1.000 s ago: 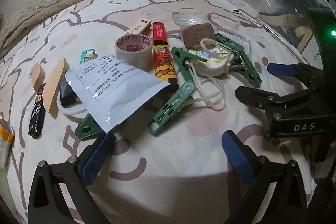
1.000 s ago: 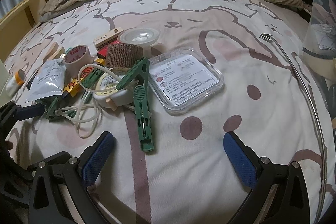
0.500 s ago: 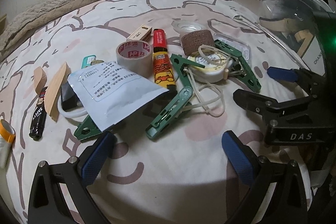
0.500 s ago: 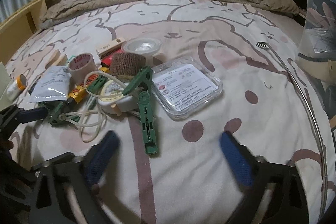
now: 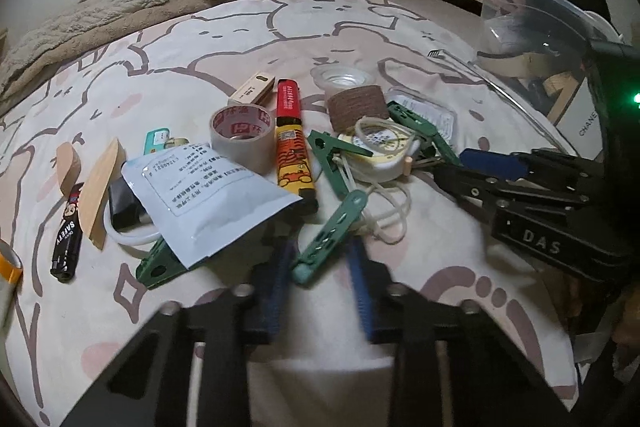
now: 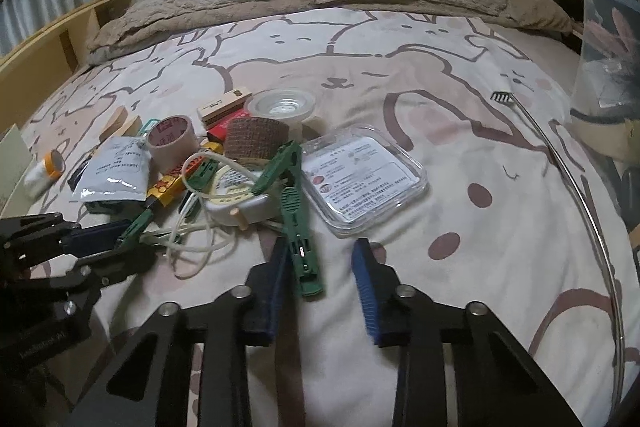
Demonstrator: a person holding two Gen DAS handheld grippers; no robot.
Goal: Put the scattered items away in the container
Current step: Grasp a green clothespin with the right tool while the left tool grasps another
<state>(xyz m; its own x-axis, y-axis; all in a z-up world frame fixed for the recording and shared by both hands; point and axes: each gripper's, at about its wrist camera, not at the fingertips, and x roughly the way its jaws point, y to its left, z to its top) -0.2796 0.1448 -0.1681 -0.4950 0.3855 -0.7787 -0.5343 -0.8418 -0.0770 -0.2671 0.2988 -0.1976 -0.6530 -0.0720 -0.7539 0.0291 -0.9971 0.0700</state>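
On the bed (image 6: 460,99), the left tool (image 5: 320,263) has its blue pads half spread around the near end of a green clip (image 5: 330,235), not pinching it. The right tool (image 6: 320,267) stands half spread too, its left pad beside another clip (image 6: 296,223). The clear container (image 5: 532,15) sits at the bed's right edge.

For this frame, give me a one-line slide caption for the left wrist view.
Left gripper jaws straddling a green clothes peg amid clutter on the bear-print bedspread.

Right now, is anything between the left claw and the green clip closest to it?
Nothing visible: the left claw already straddles the near end of the green clip, though a white cord is tangled around its far end.
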